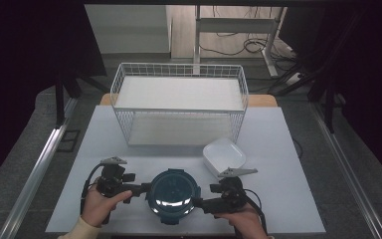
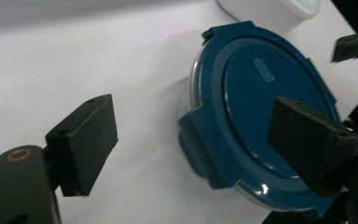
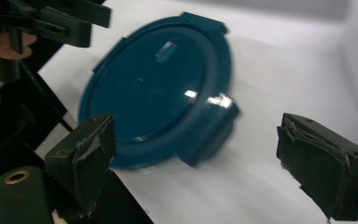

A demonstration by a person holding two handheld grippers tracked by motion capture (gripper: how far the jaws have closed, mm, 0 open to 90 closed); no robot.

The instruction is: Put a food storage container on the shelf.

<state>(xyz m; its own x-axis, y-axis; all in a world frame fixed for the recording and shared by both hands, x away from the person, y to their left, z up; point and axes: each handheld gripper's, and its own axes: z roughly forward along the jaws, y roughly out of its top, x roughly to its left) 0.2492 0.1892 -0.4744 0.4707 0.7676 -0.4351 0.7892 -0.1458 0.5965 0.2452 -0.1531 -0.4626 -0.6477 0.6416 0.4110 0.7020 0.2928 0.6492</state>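
A round container (image 1: 173, 195) with a dark blue clip-on lid is seen on the white table (image 1: 278, 149), at its near edge, directly between the two grippers. The left gripper (image 1: 140, 189) is held just beside the container's left side, the right gripper (image 1: 201, 202) just beside its right side. Both sets of jaws are spread wide, and nothing is pressed by the pads.

In the left gripper view, one lid latch (image 2: 200, 151) lies ahead of the jaws and between them, nearer the right-hand jaw, which stands in front of the lid. In the right gripper view, the opposite latch (image 3: 207, 133) lies ahead, in the gap between the jaws, nearer the left-hand one. Being round, the container has no long axis; the latches give the only direction. Neither hand is clearly nearer.

The lid is glossy, with a raised rim, four side flaps and a small oval vent tab (image 2: 264, 70); a clear bowl edge shows beneath it. A white dish (image 1: 224, 156) rests beyond the right gripper, and a wire basket (image 1: 179, 102) farther back.
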